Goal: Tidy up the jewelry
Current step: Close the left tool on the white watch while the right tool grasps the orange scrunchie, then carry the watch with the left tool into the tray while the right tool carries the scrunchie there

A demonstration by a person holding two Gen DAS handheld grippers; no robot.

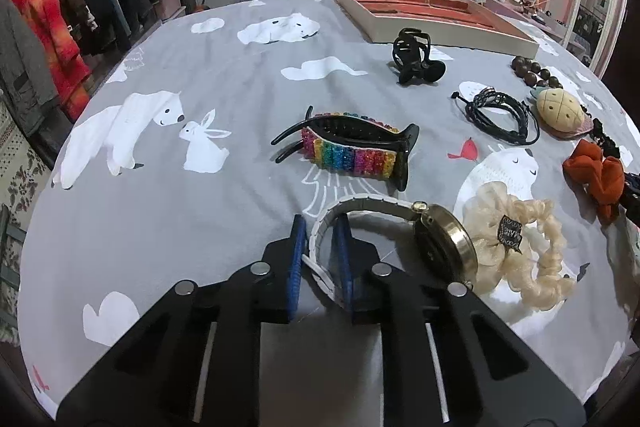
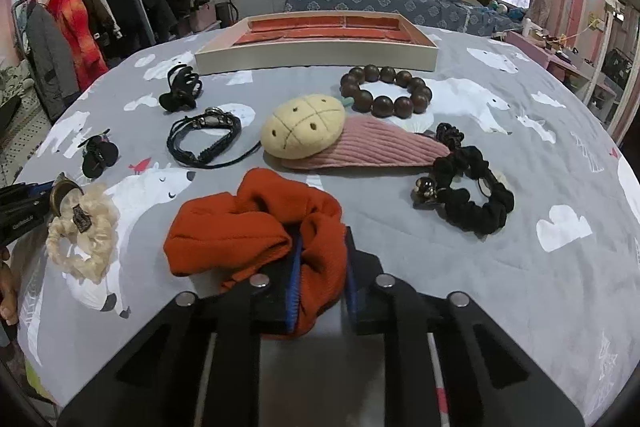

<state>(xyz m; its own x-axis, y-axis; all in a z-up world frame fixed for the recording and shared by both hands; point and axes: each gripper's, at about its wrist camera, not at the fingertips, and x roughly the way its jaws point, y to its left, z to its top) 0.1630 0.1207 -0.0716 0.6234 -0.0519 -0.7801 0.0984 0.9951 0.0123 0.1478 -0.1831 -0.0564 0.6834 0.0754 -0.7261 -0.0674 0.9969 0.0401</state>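
My left gripper (image 1: 320, 227) is shut on the white band of a gold-cased watch (image 1: 444, 243) lying on the grey bedspread. My right gripper (image 2: 322, 255) is shut on an orange scrunchie (image 2: 256, 231), which also shows in the left wrist view (image 1: 596, 175). The jewelry tray (image 2: 316, 57) with an orange lining stands at the far side; it also shows in the left wrist view (image 1: 452, 35). A cream scrunchie (image 1: 520, 251) lies right of the watch.
On the bedspread lie a rainbow hair clip (image 1: 352, 147), a black claw clip (image 1: 416, 61), black cord bracelets (image 2: 204, 139), a wooden bead bracelet (image 2: 386, 91), a plush pineapple clip (image 2: 304, 127) and a black scrunchie (image 2: 468, 195). A clothes rack (image 1: 60, 27) stands left.
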